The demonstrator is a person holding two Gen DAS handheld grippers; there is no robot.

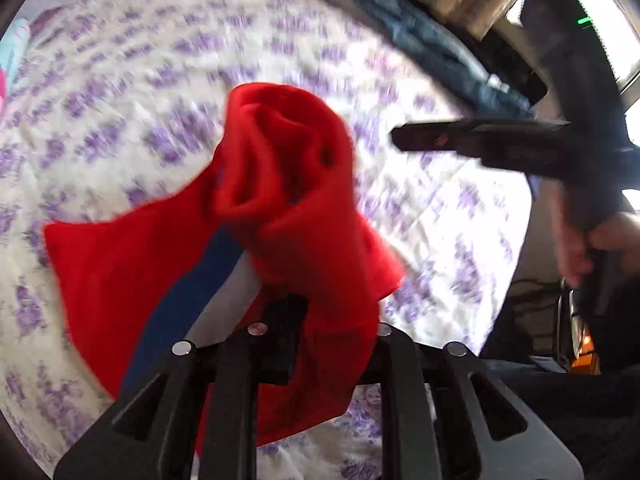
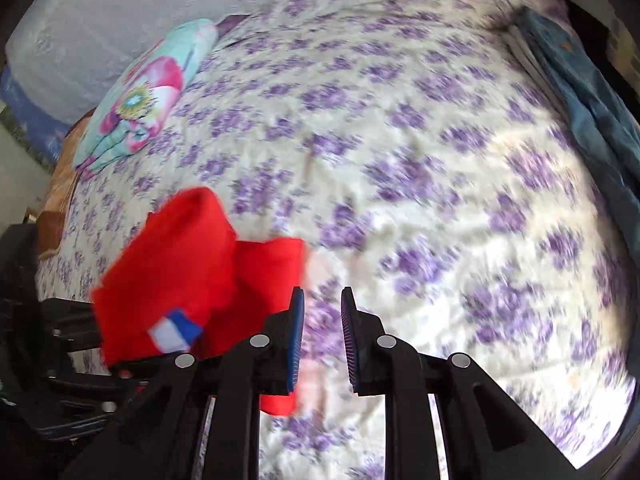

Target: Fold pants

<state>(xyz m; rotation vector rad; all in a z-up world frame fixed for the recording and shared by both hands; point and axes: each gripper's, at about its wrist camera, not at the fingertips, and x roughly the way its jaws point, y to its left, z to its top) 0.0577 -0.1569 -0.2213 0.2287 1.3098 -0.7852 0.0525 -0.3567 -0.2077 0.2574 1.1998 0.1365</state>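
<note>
Left wrist view showed the left gripper (image 1: 280, 320) clamped on bunched red fabric pants with a blue-and-white stripe (image 1: 256, 216) above the purple-flowered white bedspread (image 1: 120, 80) — the empty right gripper (image 2: 322, 336), fingers apart, risked a twisted fold.

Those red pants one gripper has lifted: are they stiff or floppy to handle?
Probably floppy: the red pants bunch into soft folds and droop around the left gripper. Likely light, since one pinch seems to hold them above the bedsheet. The right gripper is open and empty.

Red pants (image 1: 288, 208) hide the left tool's fingertips.
</note>
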